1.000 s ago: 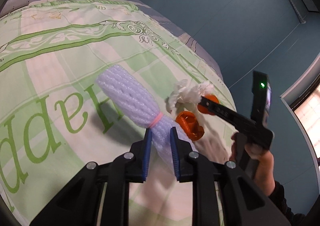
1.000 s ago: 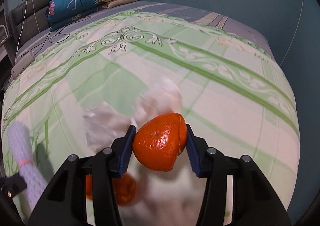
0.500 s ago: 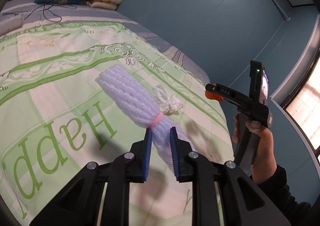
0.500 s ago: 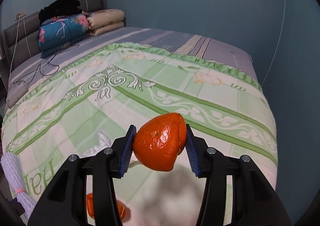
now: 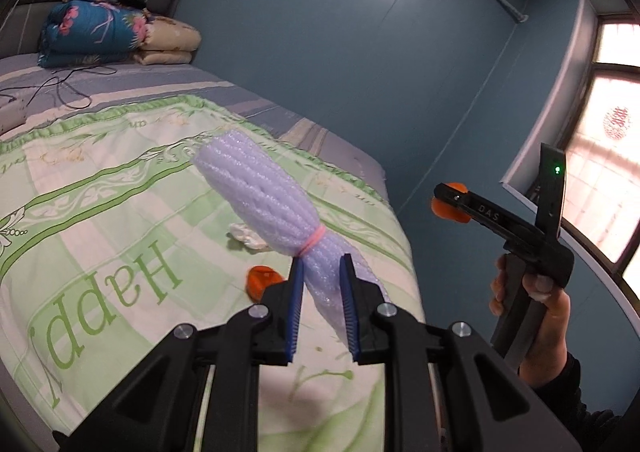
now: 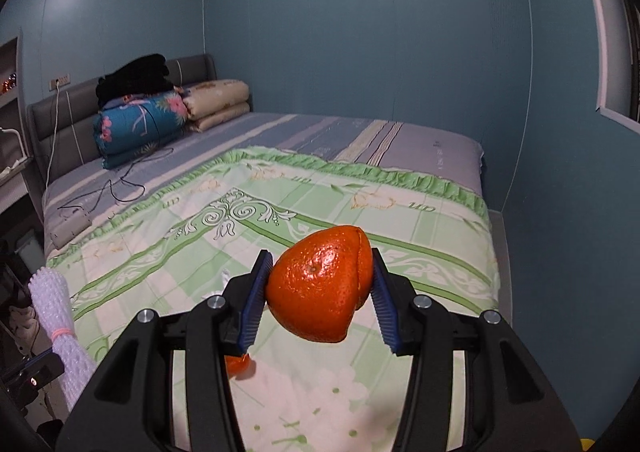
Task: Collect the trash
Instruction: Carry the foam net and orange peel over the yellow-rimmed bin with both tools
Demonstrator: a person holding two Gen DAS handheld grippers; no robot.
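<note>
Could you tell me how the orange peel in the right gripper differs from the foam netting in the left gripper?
The orange peel is glossy, rounded and bright orange; the foam netting is matte, long and pale lilac, tied with a pink band. The right gripper clamps the peel across its width with jaws well apart; the left gripper pinches the netting's thin tail, jaws nearly together. Both are held up off the bed.

Teal walls [image 6: 360, 51], bed [image 6: 400, 155] with green quilt [image 5: 100, 211], bright window [image 5: 600, 171]
</note>
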